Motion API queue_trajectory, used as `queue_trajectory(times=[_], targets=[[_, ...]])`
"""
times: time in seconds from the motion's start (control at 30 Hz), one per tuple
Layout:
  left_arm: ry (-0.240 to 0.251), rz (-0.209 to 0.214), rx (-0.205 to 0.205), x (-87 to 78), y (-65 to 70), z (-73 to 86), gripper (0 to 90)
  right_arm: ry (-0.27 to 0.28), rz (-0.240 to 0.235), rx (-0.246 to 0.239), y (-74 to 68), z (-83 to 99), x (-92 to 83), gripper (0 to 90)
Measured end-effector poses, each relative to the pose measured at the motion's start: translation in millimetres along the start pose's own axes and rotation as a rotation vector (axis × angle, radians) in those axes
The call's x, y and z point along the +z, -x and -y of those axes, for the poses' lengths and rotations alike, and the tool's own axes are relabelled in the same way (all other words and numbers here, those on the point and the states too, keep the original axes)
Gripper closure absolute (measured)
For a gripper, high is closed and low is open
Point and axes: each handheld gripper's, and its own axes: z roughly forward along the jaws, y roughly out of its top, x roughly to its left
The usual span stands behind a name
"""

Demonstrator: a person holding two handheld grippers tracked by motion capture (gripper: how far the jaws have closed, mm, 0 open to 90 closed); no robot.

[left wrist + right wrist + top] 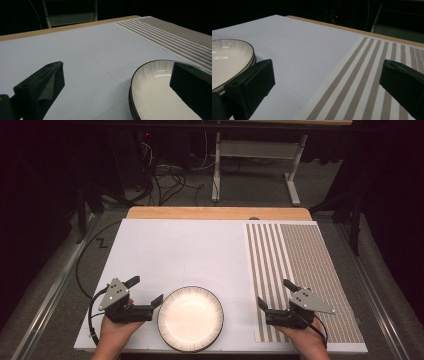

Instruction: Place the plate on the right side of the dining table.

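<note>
Plates [190,318], a small stack of white ones with a dark rim line, sit at the near edge of the counter [180,245], just left of the striped placemat [300,275]. The left tongs [145,292] are spread wide right beside the stack's left rim, the inner jaw all but over that rim, as the left gripper view shows at the stack [160,95]. The right tongs [274,295], also spread and holding nothing, rest over the near left stripes of the placemat, apart from the stack's right rim [229,62]. Being round, the stack has no long axis. The left hand is clearly nearer, so a rim pinch from that side looks likeliest.
</note>
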Motion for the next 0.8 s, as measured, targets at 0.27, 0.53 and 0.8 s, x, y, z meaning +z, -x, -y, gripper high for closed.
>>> queue_trajectory(times=[0.27, 0.53, 0.8], targets=[[0.005, 0.013, -0.007, -0.5, 1.6, 0.7, 0.3, -0.022, -0.045, -0.034, -12.9, -18.5, 14.6, 1.5], [0.011, 0.017, -0.008, -0.5, 3.5, 0.4, 0.2, -0.018, -0.076, -0.059, -25.3, -30.2, 24.7, 1.7], [0.017, 0.017, -0.005, 0.4, 5.3, 1.0, 0.2, -0.029, -0.12, -0.075, -36.1, -37.6, 35.9, 3.5]])
